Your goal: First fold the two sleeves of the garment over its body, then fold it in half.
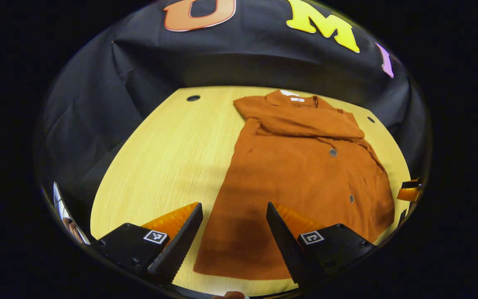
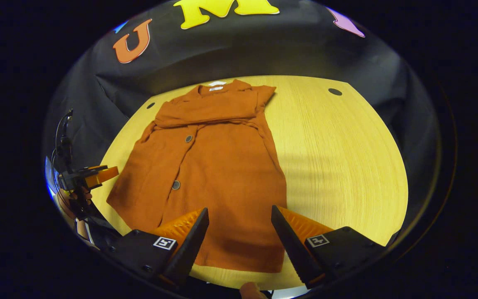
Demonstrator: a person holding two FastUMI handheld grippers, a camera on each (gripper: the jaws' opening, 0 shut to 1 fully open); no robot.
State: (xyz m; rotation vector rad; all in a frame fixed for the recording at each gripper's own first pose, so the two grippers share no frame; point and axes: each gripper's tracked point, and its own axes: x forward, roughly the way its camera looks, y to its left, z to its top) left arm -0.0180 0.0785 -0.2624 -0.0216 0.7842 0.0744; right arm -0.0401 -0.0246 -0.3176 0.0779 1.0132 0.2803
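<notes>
1. The garment (image 1: pixel 301 174) lies flat on the wooden surface (image 1: pixel 172 153), collar at the far end and hem nearest the jaws in both views.
2. Both sleeves (image 2: pixel 210 109) appear already folded across the chest, forming a band just below the collar, so the first stage looks done.
3. The fold in half is not yet made: the body lies at full length, buttons (image 2: pixel 176 185) showing.
4. The left gripper (image 1: pixel 234 236) hovers with jaws spread wide and empty, the hem's left corner between and just beyond them.
5. The right gripper (image 2: pixel 239 241) likewise has its jaws released, straddling the hem's right corner.
6. What is left, I judge: pinch both hem corners and carry them up to the collar.
</notes>
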